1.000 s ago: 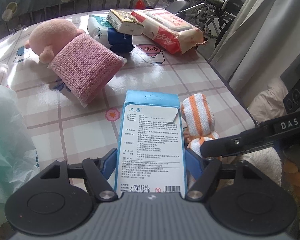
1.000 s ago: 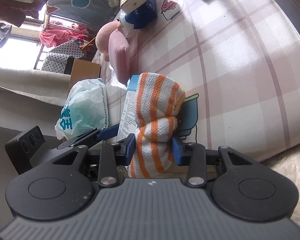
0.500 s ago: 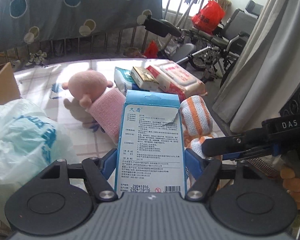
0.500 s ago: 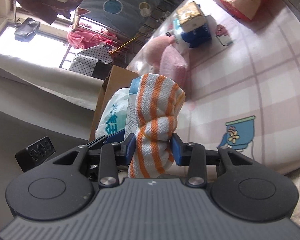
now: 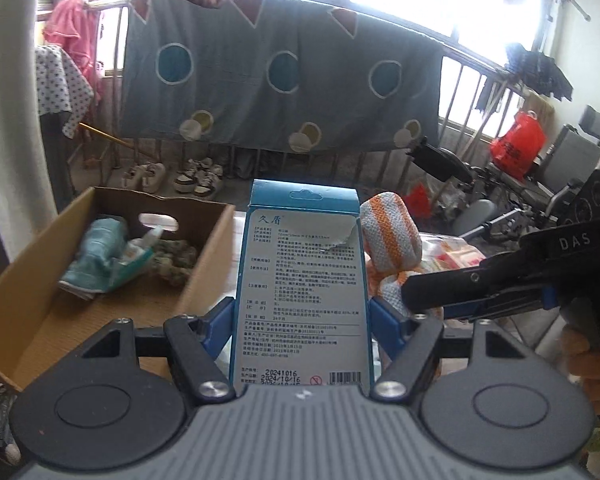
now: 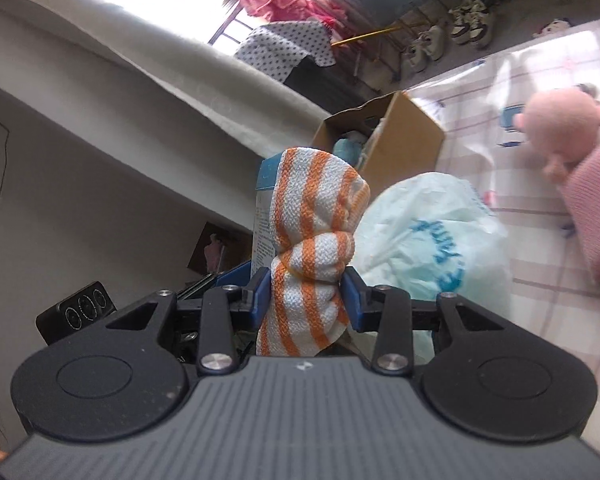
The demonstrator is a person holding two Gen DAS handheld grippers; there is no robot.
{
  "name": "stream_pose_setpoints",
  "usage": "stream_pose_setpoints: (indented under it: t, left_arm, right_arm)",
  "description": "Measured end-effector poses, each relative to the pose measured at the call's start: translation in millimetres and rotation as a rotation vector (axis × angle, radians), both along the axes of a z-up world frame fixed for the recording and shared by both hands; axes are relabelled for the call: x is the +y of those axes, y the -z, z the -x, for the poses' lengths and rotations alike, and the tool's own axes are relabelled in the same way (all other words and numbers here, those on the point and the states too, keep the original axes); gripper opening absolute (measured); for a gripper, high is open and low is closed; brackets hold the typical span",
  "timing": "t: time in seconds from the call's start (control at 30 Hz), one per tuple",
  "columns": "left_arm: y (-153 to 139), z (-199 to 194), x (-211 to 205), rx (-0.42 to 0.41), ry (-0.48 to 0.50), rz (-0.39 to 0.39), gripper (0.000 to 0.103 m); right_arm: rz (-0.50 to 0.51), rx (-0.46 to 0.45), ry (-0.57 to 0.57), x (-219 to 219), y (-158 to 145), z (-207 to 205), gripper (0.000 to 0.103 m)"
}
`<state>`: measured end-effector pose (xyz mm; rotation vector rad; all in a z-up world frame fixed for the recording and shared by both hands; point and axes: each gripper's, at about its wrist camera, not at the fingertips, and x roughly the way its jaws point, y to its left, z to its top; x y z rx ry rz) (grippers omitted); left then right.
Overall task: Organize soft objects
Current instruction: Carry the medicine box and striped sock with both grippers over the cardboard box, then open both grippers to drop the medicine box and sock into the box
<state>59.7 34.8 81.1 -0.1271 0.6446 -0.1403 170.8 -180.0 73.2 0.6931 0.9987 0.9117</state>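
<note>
Risk first: both loads ride high w/ the cardboard box (image 5: pixel 100 264) not yet under them. The orange-striped towel (image 6: pixel 314 248) is squashy and pinched only at its waist, so it could slip free; the blue box (image 5: pixel 302 280) is tall and could clip the carton's rim.

Near: left gripper (image 5: pixel 302 320) clamps the blue box upright, jaws fairly wide. Just right, right gripper (image 6: pixel 306 300) squeezes the towel, jaws narrow. Farther left: the carton, partly filled.
</note>
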Motion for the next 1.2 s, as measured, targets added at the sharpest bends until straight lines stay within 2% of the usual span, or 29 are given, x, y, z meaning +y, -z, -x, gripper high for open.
stream_pose_setpoints:
  t: [0.13, 0.27, 0.37, 0.5, 0.63, 0.8, 0.97, 1.2]
  left_arm:
    - [-6.8, -20.4, 64.0, 0.030, -0.069, -0.055, 0.073]
    - [4.2, -53.6, 127.5, 0.118, -0.113, -0.059, 0.073]
    - [21.8, -77.4, 166.6, 0.183, -0.132, -0.073, 0.073]
    - [48.8, -110.6, 195.5, 0.270, -0.147, -0.123, 0.073]
    - [74.7, -138.0, 209.1, 0.329, -0.140, -0.150, 0.073]
    - [96.5, -156.1, 212.7, 0.369, -0.144, -0.154, 0.073]
    - [109.9, -165.7, 214.8, 0.409, -0.169, -0.205, 0.073]
    - [113.5, -173.2, 220.8, 0.415, -0.198, -0.239, 0.073]
  right_arm:
    - [0.023, 0.027, -0.078, 80.5, -18.6, -39.0, 0.037]
    - [0.099, 0.053, -0.127, 162.8, -24.1, -76.1, 0.037]
    - [0.166, 0.096, -0.153, 217.1, -13.2, -100.3, 0.037]
    - [0.258, 0.163, -0.165, 269.9, 12.8, -124.8, 0.037]
    - [0.359, 0.196, -0.151, 300.0, 38.3, -142.8, 0.037]
    - [0.464, 0.243, -0.082, 308.9, 63.0, -164.8, 0.037]
    - [0.494, 0.281, -0.028, 328.5, 81.8, -190.3, 0.039]
    - [0.517, 0.333, -0.034, 348.3, 111.0, -200.5, 0.038]
